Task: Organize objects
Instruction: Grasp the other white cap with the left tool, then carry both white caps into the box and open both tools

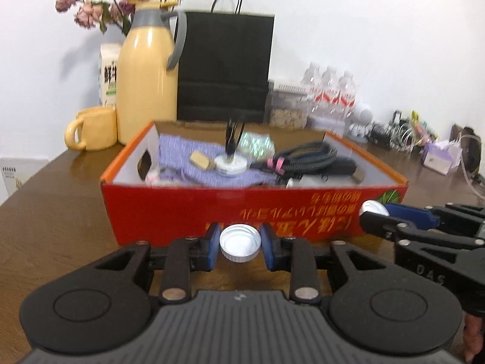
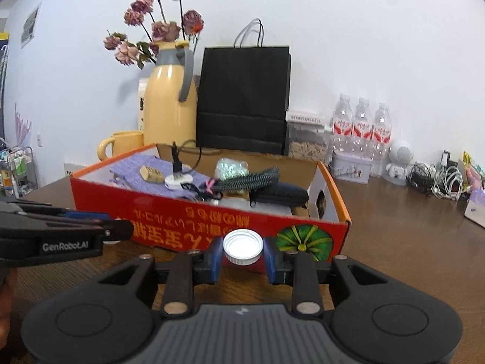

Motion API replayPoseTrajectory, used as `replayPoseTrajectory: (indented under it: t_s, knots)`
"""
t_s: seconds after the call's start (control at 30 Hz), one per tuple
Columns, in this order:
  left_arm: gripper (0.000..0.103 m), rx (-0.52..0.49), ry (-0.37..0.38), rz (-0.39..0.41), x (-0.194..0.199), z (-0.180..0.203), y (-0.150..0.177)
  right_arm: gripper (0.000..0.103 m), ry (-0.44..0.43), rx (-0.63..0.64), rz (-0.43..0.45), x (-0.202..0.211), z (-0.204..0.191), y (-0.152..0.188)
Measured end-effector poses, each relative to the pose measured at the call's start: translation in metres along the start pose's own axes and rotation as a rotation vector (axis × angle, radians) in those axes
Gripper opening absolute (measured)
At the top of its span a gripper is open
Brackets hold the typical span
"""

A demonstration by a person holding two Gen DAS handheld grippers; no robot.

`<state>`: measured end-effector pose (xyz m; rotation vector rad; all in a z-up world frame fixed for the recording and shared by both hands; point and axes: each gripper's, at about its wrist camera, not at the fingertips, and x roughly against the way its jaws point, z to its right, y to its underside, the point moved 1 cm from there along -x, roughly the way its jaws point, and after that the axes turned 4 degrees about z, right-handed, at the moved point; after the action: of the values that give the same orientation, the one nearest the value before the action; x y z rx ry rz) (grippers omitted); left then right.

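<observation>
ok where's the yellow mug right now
In both wrist views the yellow mug stands on the table at the far left, touching the yellow thermos jug, behind the red box's left corner.

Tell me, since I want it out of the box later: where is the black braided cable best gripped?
Grip the black braided cable at its pink tie, coming from above. The tie bunches the coils into one narrow bundle, and the red box walls block a sideways approach.

Beyond the gripper, against the wall — a yellow thermos jug (image 1: 147, 72), black paper bag (image 1: 225, 66), dried roses (image 2: 157, 30); water bottles (image 2: 360, 124) farther right.
</observation>
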<state>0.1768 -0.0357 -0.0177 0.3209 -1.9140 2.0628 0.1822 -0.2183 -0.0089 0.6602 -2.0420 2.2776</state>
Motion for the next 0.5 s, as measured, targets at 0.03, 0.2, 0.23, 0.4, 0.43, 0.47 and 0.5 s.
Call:
replayPoseTrajectory:
  t_s: [0.03,0.2,0.23,0.4,0.43,0.47,0.5]
  knots:
    - [0.029,-0.003,0.0,0.015,0.002,0.0,-0.003,0.027,-0.003,0.004,0.015,0.002,0.0,-0.003]
    - [0.029,-0.026,0.003,0.095,0.007,0.002,-0.028,0.027,-0.023,-0.001,0.079,0.001,0.001,-0.027]
    - [0.029,-0.026,0.001,0.108,0.006,0.002,-0.035,0.027,-0.025,-0.001,0.087,-0.002,0.001,-0.032]
    - [0.029,-0.018,-0.016,0.151,-0.006,-0.001,-0.063,0.027,-0.036,-0.007,0.116,-0.018,0.001,-0.059]
    - [0.029,-0.013,-0.018,0.151,-0.009,-0.002,-0.067,0.027,-0.036,-0.003,0.121,-0.023,0.001,-0.064]
    - [0.029,-0.009,-0.018,0.148,-0.014,-0.003,-0.072,0.027,-0.033,-0.001,0.122,-0.028,0.0,-0.068]
    - [0.029,-0.005,-0.018,0.149,-0.018,-0.005,-0.076,0.027,-0.031,-0.001,0.121,-0.033,0.0,-0.072]
